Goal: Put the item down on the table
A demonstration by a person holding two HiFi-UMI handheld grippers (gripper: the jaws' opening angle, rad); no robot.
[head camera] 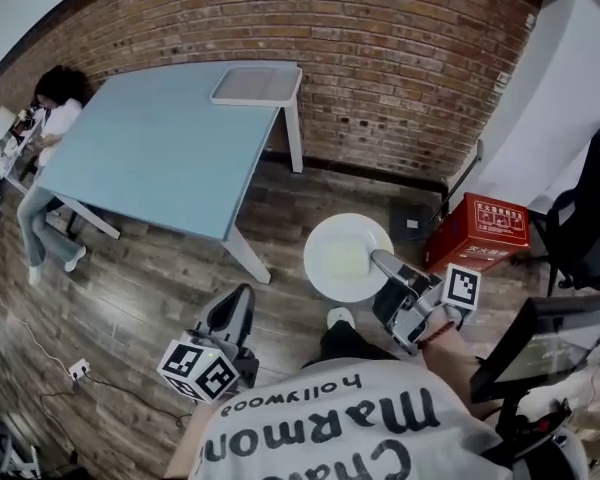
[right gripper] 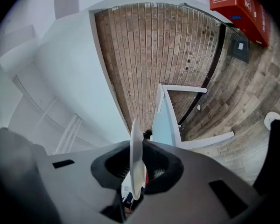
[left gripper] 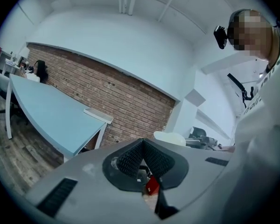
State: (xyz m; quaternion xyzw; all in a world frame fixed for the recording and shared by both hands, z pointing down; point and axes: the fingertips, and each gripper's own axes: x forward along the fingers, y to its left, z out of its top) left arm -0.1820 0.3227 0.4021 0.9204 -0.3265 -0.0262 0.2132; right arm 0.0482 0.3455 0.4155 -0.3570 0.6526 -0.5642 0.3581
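Note:
A round white plate [head camera: 346, 258] hangs over the wooden floor, and my right gripper [head camera: 384, 265] is shut on its right rim. In the right gripper view the plate [right gripper: 136, 164] stands edge-on between the dark pads [right gripper: 155, 168]. The light blue table [head camera: 155, 148] stands apart from it, up and to the left; the left gripper view shows the table [left gripper: 46, 115] at the left. My left gripper [head camera: 234, 311] is low at the left, pointing toward the table. Its ribbed pads [left gripper: 130, 158] meet at the tips with nothing between them.
A white tray [head camera: 255, 85] lies on the table's far corner. A red box [head camera: 477, 233] sits on the floor by the brick wall. A person [head camera: 48, 128] sits at the far left. A dark chair [head camera: 583, 218] and a screen [head camera: 540, 343] stand at the right.

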